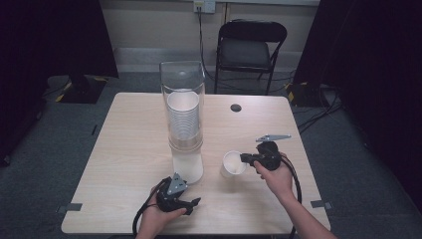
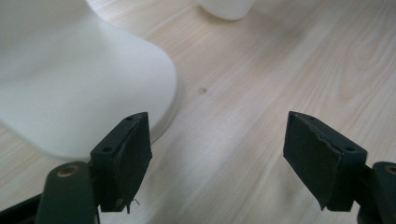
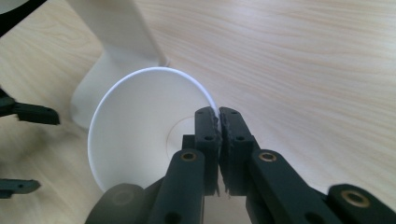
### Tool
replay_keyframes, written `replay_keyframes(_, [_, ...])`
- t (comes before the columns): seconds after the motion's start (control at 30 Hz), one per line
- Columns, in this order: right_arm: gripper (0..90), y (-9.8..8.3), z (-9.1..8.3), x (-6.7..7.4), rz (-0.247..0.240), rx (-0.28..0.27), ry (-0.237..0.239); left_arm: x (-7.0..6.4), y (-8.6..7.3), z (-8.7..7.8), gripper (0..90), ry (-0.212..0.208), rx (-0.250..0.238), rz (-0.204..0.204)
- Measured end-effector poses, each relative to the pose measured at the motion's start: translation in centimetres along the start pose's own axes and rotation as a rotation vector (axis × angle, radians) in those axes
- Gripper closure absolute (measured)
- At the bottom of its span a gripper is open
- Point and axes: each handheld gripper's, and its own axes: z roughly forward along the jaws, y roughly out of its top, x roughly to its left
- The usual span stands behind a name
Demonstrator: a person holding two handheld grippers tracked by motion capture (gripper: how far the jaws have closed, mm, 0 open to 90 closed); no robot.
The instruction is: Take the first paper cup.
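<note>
While the paper cup (image 3: 140,130) hung tilted just beside the dispenser's white base (image 3: 100,88), the right hand-held gripper (image 3: 218,122) pinched its rim. Setting it on the counter (image 1: 129,144) seemed next. The left hand-held gripper (image 2: 217,140) gaped empty; the cup's underside stayed hidden.

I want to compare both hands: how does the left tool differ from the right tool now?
The left tool is open and holds nothing; the right tool is shut on the rim of a cup. The left tool sits beside the dispenser base; the right tool is farther to its right. Both are black and hand-held.
</note>
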Motion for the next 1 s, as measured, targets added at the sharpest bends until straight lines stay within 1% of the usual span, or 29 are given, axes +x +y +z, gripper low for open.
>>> replay_keyframes(0.03, [87.1,0.1,0.0,-0.2,0.011,-0.004,0.000,0.0,0.0,0.0,23.0,0.000,0.000,0.000])
replay_keyframes(0.07, [87.1,0.1,0.0,-0.2,0.011,-0.004,0.000,0.3,-0.1,-0.1,23.0,-0.006,-0.009,-0.001])
replay_keyframes(0.1, [87.0,0.2,0.1,-0.7,0.026,0.005,-0.009,0.6,-0.3,-0.4,23.0,-0.001,-0.010,-0.021])
replay_keyframes(0.13, [87.0,0.2,0.1,-0.7,0.026,0.005,-0.009,0.6,-0.3,-0.4,23.0,-0.001,-0.010,-0.021])
replay_keyframes(0.17, [87.0,0.3,0.1,-1.0,0.037,0.008,-0.020,0.8,-0.3,-0.5,23.0,0.002,-0.017,-0.021])
replay_keyframes(0.2, [87.0,0.3,0.1,-1.0,0.037,0.008,-0.020,0.9,-0.4,-0.6,23.0,0.005,-0.013,-0.034])
replay_keyframes(0.23, [86.8,0.5,0.1,-1.3,0.044,0.004,-0.028,1.1,-0.4,-0.8,23.0,0.008,-0.011,-0.032])
replay_keyframes(0.27, [86.7,0.6,0.1,-1.4,0.041,0.003,-0.037,1.4,-0.4,-0.9,23.0,0.016,-0.011,-0.041])
replay_keyframes(0.33, [86.3,0.6,0.1,-1.5,0.038,0.001,-0.038,1.5,-0.4,-1.0,23.0,0.019,-0.003,-0.043])
replay_keyframes(0.37, [83.3,0.8,0.1,-1.7,0.045,-0.001,-0.038,1.8,-0.4,-0.9,23.0,0.019,-0.012,-0.031])
replay_keyframes(0.4, [80.4,0.9,0.1,-1.8,0.042,-0.002,-0.040,1.8,-0.4,-1.0,23.0,0.021,-0.012,-0.058])
replay_keyframes(0.43, [80.4,0.9,0.1,-1.8,0.042,-0.002,-0.040,1.8,-0.4,-1.0,23.0,0.021,-0.012,-0.058])
replay_keyframes(0.47, [77.1,0.9,0.1,-1.8,0.039,-0.006,-0.047,1.9,-0.5,-1.0,23.0,0.022,-0.015,-0.057])
replay_keyframes(0.5, [65.0,1.0,0.0,-2.0,0.045,-0.024,-0.043,2.1,-0.7,-1.1,23.0,0.027,-0.014,-0.066])
replay_keyframes(0.53, [65.0,1.0,0.0,-2.0,0.045,-0.024,-0.043,2.1,-0.7,-1.1,23.0,0.027,-0.014,-0.066])
replay_keyframes(0.57, [59.0,0.9,-0.1,-2.1,0.049,-0.039,-0.040,2.2,-0.7,-1.2,23.0,0.028,-0.006,-0.064])
replay_keyframes(0.6, [56.4,0.9,-0.3,-2.2,0.052,-0.053,-0.040,2.3,-0.8,-1.2,23.0,0.034,-0.011,-0.064])
replay_keyframes(0.63, [41.9,0.8,-0.9,-2.4,0.055,-0.086,-0.035,2.5,-0.8,-1.4,23.0,0.037,-0.010,-0.076])
replay_keyframes(0.67, [37.6,0.7,-1.3,-2.4,0.055,-0.100,-0.039,2.5,-0.8,-1.4,23.0,0.037,-0.010,-0.076])
replay_keyframes(0.7, [37.6,0.7,-1.3,-2.4,0.055,-0.100,-0.039,2.6,-0.8,-1.4,23.0,0.042,-0.013,-0.075])
replay_keyframes(0.73, [34.1,0.6,-1.7,-2.5,0.044,-0.113,-0.041,2.7,-0.8,-1.5,22.6,0.046,-0.009,-0.082])
replay_keyframes(0.77, [29.3,0.4,-2.1,-2.7,0.032,-0.130,-0.034,2.7,-0.8,-1.5,22.6,0.044,-0.013,-0.091])
replay_keyframes(0.8, [23.7,-0.1,-2.9,-3.0,0.024,-0.147,-0.046,2.9,-0.8,-1.5,22.0,0.047,-0.006,-0.092])
replay_keyframes(0.83, [21.3,-0.4,-3.3,-3.2,0.017,-0.158,-0.049,2.9,-0.8,-1.5,21.8,0.047,-0.006,-0.092])
replay_keyframes(0.87, [21.3,-0.4,-3.3,-3.2,0.017,-0.158,-0.049,2.9,-0.8,-1.5,21.8,0.043,-0.007,-0.092])
replay_keyframes(0.9, [19.1,-0.7,-3.6,-3.4,0.012,-0.163,-0.053,3.0,-0.9,-1.5,21.7,0.044,-0.007,-0.092])
replay_keyframes(0.93, [13.9,-1.6,-4.0,-3.9,-0.003,-0.146,-0.107,3.0,-1.0,-1.5,21.6,0.046,-0.009,-0.102])
replay_keyframes(0.97, [15.8,-2.3,-4.1,-4.1,-0.017,-0.140,-0.132,3.0,-1.0,-1.5,21.4,0.045,-0.011,-0.106])
replay_keyframes(1.0, [15.8,-2.3,-4.1,-4.1,-0.017,-0.140,-0.132,3.0,-1.0,-1.5,21.1,0.045,-0.011,-0.106])
